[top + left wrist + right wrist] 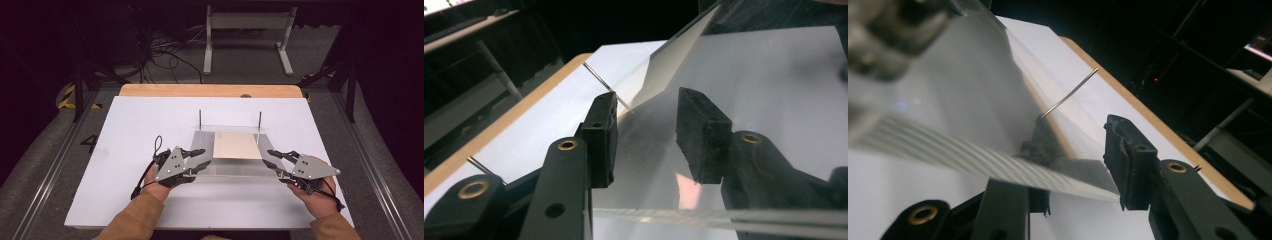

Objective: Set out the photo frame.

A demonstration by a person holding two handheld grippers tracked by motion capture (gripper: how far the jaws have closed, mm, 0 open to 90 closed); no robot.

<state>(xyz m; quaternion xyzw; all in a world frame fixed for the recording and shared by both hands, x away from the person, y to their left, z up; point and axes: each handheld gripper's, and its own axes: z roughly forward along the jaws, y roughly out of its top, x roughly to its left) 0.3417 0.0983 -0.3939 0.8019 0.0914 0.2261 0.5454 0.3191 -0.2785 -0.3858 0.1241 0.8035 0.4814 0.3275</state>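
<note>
1. Sitting in the middle of the white-topped table (125, 150) is a clear, shiny rectangular plastic sheet (235, 170), with a tan square panel (235, 146) on or under it, can't tell which.
2. Two thin upright metal rods (200, 119) stand at its far corners.
3. Left gripper (199, 159), held in the person's left hand (155, 187), has its jaws apart right at the sheet's left edge, one jaw seemingly under it.
4. Right gripper (272, 159) is spread too, straddling the sheet's right edge, not clamped.
</note>
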